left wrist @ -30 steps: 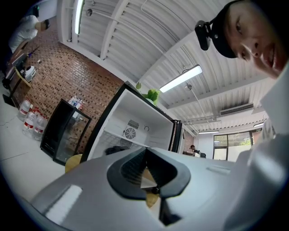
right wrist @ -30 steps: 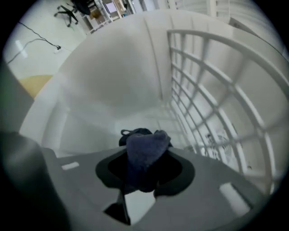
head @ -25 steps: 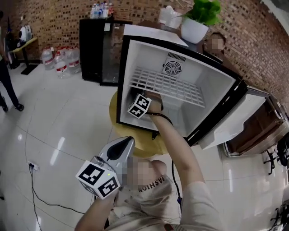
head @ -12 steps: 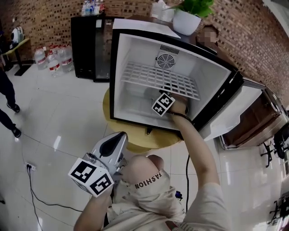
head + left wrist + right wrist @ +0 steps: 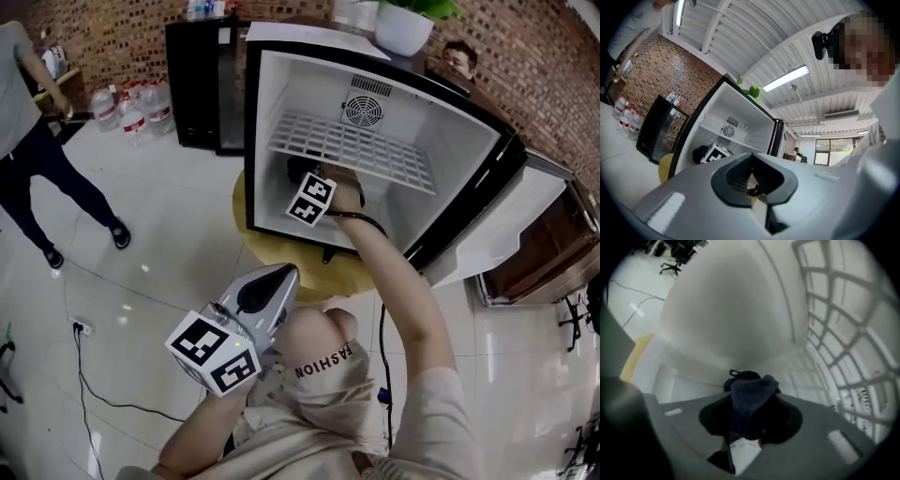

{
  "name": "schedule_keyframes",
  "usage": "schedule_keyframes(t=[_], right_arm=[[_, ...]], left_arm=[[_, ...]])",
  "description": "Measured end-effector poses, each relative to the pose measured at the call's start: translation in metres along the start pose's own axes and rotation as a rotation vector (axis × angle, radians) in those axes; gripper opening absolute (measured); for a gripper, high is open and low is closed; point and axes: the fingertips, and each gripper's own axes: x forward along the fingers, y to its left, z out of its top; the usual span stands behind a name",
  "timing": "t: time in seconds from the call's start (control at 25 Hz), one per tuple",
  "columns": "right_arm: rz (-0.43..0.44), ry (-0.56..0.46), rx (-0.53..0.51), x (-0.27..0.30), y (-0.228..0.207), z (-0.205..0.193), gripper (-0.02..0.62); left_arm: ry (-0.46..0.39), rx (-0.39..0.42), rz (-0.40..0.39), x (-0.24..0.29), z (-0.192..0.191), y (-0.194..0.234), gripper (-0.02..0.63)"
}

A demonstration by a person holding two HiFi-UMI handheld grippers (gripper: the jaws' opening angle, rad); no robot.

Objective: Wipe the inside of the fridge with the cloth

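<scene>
Right gripper (image 5: 302,178) shifted left in fridge (image 5: 450,159), cloth (image 5: 749,394) clamped between jaws; left gripper (image 5: 751,190) jaws together.

Cloth (image 5: 298,170): lying mostly hidden behind the right gripper (image 5: 305,184) in the head view.
Plant (image 5: 412,11): being cut off by the top edge.
Bystander (image 5: 42,164): standing half outside the left edge.
Water bottles (image 5: 131,108): appearing too small to count.

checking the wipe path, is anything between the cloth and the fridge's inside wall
Nothing visible does. The right hand-held gripper is shut on the dark cloth under the wire shelf, and the white inner wall ahead of it is bare. The shelf runs alongside, not across the path.
</scene>
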Motion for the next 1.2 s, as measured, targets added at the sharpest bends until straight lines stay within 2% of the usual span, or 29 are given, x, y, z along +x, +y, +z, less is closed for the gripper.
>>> schedule_keyframes(t=[0.12, 0.24, 0.32, 0.44, 0.64, 0.72, 0.8, 0.92, 1.08, 1.2], right_arm=[[0.081, 0.043, 0.033, 0.033, 0.019, 0.007, 0.126], [0.064, 0.119, -0.038, 0.05, 0.024, -0.019, 0.124], [0.051, 0.192, -0.055, 0.045, 0.02, -0.049, 0.124], [0.025, 0.343, -0.002, 0.021, 0.001, -0.108, 0.123], [0.033, 0.539, 0.008, -0.009, -0.005, -0.201, 0.123], [0.03, 0.588, 0.03, -0.011, -0.008, -0.227, 0.123], [0.024, 0.598, 0.041, -0.013, -0.011, -0.234, 0.123], [-0.002, 0.5, 0.029, -0.014, -0.013, -0.198, 0.123], [-0.059, 0.171, 0.107, -0.016, -0.016, -0.106, 0.124], [-0.125, -0.021, 0.184, -0.016, -0.031, -0.049, 0.124]], left_arm=[[0.009, -0.014, 0.004, 0.0, -0.007, -0.001, 0.001], [0.002, -0.006, 0.007, 0.0, -0.007, -0.003, 0.001], [0.002, 0.005, 0.006, 0.003, -0.007, -0.002, 0.001], [0.007, 0.016, -0.002, 0.003, -0.003, 0.001, 0.001], [0.015, 0.002, -0.029, 0.002, -0.006, -0.008, 0.001], [0.02, 0.006, -0.041, 0.006, -0.008, -0.013, 0.001], [0.023, 0.013, -0.049, 0.008, -0.01, -0.017, 0.001], [0.023, 0.027, -0.044, 0.006, -0.008, -0.017, 0.001], [0.022, 0.018, -0.02, -0.002, -0.007, -0.008, 0.001], [0.006, 0.013, 0.001, -0.007, -0.001, -0.002, 0.001]])
